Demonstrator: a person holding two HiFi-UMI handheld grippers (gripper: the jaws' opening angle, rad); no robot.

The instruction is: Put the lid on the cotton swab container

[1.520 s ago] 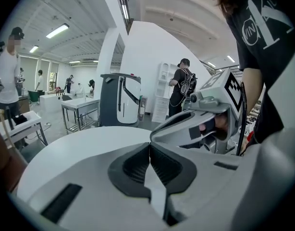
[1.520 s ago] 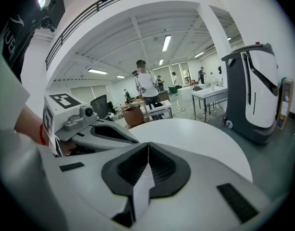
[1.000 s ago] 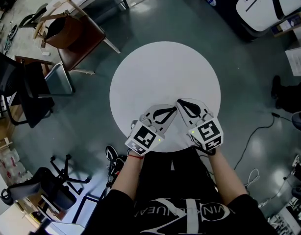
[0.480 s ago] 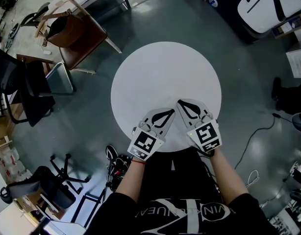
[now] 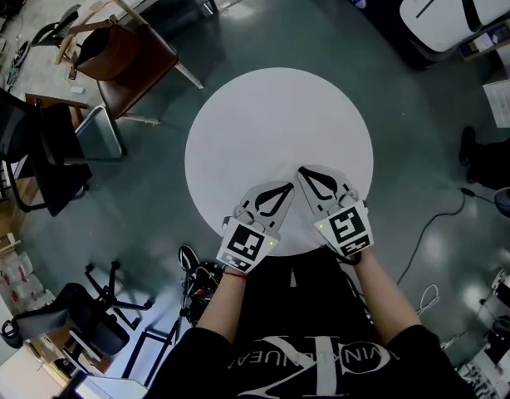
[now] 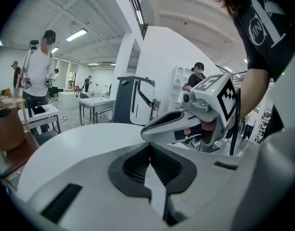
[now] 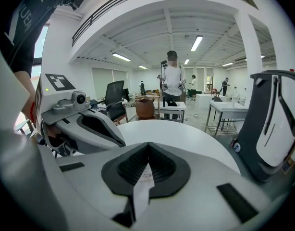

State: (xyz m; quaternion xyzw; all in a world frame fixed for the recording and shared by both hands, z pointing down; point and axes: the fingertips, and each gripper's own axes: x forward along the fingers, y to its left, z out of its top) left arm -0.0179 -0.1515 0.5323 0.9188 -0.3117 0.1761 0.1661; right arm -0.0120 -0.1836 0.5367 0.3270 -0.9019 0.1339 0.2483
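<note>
Left gripper [image 5: 284, 191] jaws are pressed together, pinching nothing; the right gripper [image 5: 305, 175] is the same. Both sit over the table [image 5: 272, 123] at 6 o'clock, tips near each other.

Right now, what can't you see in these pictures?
- Cotton swab container and lid: in no view.
- Table near edge, head view: covered by left gripper and right gripper.
- Person's hands, head view: hidden under the grippers.
- Distant people, both gripper views: too small.
</note>
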